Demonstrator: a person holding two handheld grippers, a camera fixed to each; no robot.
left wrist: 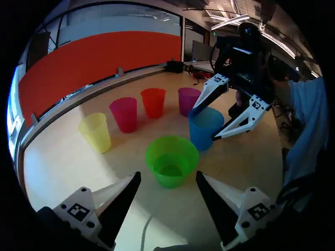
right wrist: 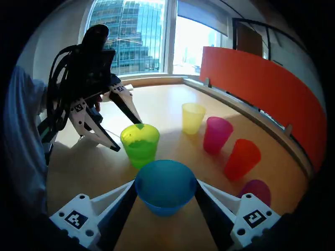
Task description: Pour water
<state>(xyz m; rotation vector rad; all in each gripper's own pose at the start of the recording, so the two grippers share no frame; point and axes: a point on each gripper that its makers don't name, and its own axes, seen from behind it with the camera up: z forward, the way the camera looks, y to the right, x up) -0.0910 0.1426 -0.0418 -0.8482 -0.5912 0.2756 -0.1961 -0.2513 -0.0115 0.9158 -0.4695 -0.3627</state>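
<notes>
Standing on the table (left wrist: 63, 175), blue cup (right wrist: 165, 186) is gripped on both sides by the right gripper (right wrist: 166, 183) fingers. Green cup (left wrist: 171, 161) is just beside it, facing the left gripper (left wrist: 167, 173), whose fingers are spread wide and clear of it. Yellow cup (left wrist: 96, 131), pink cup (left wrist: 124, 113), orange cup (left wrist: 153, 102) and purple cup (left wrist: 187, 100) form an arc behind.

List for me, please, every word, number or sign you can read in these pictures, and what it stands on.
No readable words, numbers or brand names anywhere.
Left gripper and right gripper: square black-and-white code tags, patterns rather than text.
Green cup and blue cup: plain, no print.
Orange panel: blank.
</notes>
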